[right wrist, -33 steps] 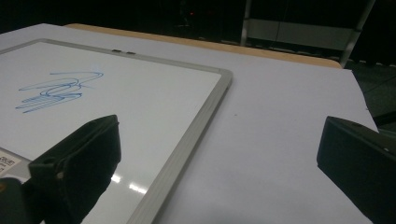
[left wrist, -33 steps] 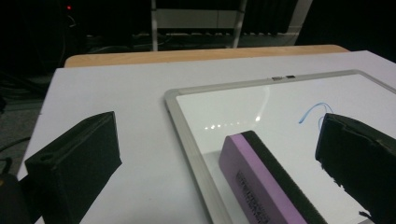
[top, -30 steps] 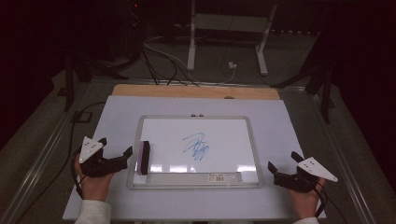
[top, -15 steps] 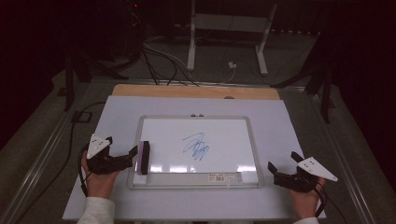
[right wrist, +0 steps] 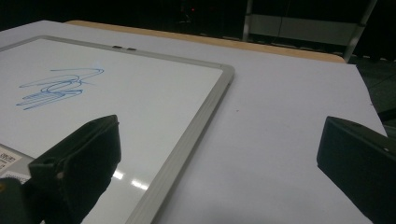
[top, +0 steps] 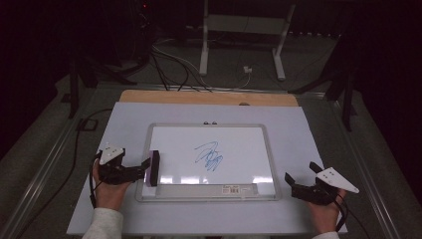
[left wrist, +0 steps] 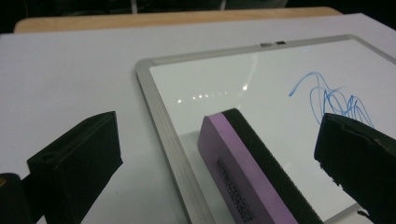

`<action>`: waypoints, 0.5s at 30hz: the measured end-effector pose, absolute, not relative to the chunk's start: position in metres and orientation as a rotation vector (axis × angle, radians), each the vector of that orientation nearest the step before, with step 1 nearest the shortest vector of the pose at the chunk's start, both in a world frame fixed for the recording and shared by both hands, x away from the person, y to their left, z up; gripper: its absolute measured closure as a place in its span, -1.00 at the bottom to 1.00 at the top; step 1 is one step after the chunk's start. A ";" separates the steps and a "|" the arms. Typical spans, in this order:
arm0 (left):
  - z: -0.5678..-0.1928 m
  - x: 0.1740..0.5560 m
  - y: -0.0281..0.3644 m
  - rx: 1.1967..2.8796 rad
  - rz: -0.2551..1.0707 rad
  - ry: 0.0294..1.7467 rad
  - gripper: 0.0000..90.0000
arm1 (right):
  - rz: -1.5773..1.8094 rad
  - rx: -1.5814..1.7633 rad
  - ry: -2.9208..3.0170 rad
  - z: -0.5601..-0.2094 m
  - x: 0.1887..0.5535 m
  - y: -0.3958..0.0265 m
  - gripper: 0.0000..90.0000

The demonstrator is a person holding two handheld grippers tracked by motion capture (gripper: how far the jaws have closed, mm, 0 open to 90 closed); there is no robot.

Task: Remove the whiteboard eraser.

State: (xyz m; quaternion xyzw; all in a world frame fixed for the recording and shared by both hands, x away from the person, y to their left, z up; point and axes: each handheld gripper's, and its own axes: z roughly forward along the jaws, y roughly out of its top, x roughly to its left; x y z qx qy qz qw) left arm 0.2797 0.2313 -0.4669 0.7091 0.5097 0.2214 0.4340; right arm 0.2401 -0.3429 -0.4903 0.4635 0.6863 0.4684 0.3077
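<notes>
The eraser [top: 154, 168] is lying on the left edge of the whiteboard [top: 249, 149], and is being straddled, ungrasped, by the released fingers of the left gripper [top: 144, 169]. The right gripper [top: 291, 180], fingers released, is being rested on the surface [top: 308, 134] beside the whiteboard's right corner.

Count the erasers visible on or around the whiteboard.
1: a purple block eraser with a black felt face stands on edge at the left side of the silver-framed whiteboard, between the open jaws of the left hand-held gripper.
</notes>
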 end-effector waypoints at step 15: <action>-0.478 0.282 0.226 1.858 0.492 1.290 -0.88 | 1.241 1.226 1.816 -0.491 0.240 -0.343 -0.99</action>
